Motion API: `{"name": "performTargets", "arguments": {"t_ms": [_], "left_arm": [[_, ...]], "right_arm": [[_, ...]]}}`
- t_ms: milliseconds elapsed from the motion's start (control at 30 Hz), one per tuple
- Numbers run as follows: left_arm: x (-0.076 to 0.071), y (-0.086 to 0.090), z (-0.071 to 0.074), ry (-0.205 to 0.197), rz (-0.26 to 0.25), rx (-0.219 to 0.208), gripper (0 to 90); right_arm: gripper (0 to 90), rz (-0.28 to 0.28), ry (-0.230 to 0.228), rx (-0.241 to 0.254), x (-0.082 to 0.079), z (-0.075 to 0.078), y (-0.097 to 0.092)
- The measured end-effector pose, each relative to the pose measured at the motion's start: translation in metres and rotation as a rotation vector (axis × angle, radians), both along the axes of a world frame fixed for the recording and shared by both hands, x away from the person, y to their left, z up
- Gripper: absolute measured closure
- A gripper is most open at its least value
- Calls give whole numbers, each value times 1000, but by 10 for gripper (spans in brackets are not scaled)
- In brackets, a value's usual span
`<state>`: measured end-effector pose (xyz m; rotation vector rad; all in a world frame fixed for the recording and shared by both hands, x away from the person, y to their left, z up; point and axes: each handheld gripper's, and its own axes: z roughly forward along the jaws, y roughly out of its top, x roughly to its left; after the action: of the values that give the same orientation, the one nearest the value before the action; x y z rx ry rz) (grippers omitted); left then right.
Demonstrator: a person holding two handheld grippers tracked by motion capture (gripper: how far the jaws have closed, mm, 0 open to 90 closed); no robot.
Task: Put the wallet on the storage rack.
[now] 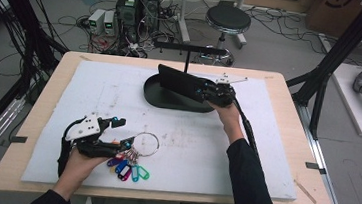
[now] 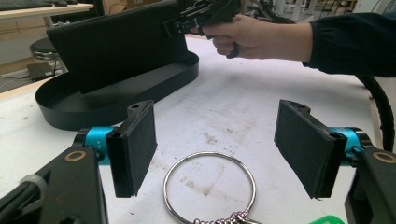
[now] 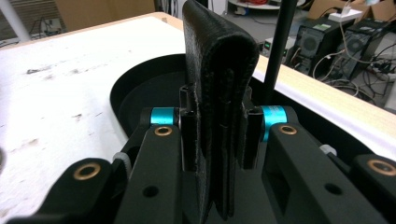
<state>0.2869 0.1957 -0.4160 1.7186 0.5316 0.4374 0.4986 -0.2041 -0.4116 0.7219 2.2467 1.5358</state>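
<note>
Overhead: right tool pinches a black leather wallet above the oval black tray, far centre of the counter. Left tool, its own view: jaws spread around a steel key ring, ungrasped. Right tool's view: wallet clamped upright, seemingly not yet released.

key ring cut off below

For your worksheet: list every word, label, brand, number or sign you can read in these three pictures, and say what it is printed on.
None can be read.
Key tags on the key ring: any writing too small to tell.
Cardboard box, top right of the high view: a dark mark, cut off and blurred.
Black wallet, black tray: plain, no text.
</note>
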Motion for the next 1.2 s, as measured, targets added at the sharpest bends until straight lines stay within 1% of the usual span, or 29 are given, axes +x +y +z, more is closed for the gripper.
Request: {"name": "performTargets", "arguments": {"t_ms": [100, 200, 300, 333, 367, 467, 500, 533, 600, 667, 700, 733, 767, 800, 900, 933, 967, 1067, 1133, 1200], "left_arm": [[0, 0, 0, 1, 1, -3, 295], [0, 1, 0, 0, -4, -3, 295], [-1, 1, -1, 0, -5, -4, 295], [-1, 1, -1, -1, -3, -6, 295], [-1, 2, -1, -2, -5, -5, 295], [-1, 2, -1, -2, -6, -5, 295], [-2, 2, -1, -1, -7, -5, 295], [-2, 2, -1, -3, -9, -5, 296], [-2, 2, -1, -3, -9, -3, 295], [-2, 2, -1, -3, -7, -5, 295], [-2, 1, -1, -2, -7, -6, 295], [-2, 2, -1, -2, -7, -4, 295], [-2, 1, -1, -2, -10, -3, 295], [-2, 1, -1, -2, -10, -2, 296], [-2, 1, -1, -3, -11, -1, 295], [-3, 1, -1, -3, -9, 0, 295], [-3, 1, -1, -4, -10, 1, 295], [-2, 1, -1, -3, -11, 1, 295], [-2, 1, -1, -4, -12, 3, 295], [-3, 1, -1, -3, -13, 4, 295]], "right_arm": [[763, -7, -8, 0, 2, -1, 2], [763, -10, -18, 12, 4, -6, 4], [762, -11, -19, -2, 4, -8, 5], [761, -13, -12, -5, 5, -11, 6], [761, -12, -8, 3, 6, -12, 5], [758, -14, -12, 3, 7, -13, 4], [755, -12, -15, -9, 7, -13, 4], [749, -21, -9, -29, 8, -14, 2], [746, -26, -10, -36, 8, -14, 2], [733, -37, 0, -74, 9, -15, 0], [725, -49, 13, -93, 10, -16, -2], [725, -49, 13, -93, 10, -16, -2], [721, -55, 18, -105, 10, -16, -3], [708, -73, 27, -119, 10, -17, -3], [690, -90, 26, -144, 10, -17, -3], [690, -90, 26, -144, 10, -17, -3], [673, -108, 27, -171, 10, -17, -3], [649, -117, 25, -175, 10, -16, -3], [623, -139, 23, -178, 9, -15, -3], [573, -174, 14, -182, 8, -12, -3]]}}
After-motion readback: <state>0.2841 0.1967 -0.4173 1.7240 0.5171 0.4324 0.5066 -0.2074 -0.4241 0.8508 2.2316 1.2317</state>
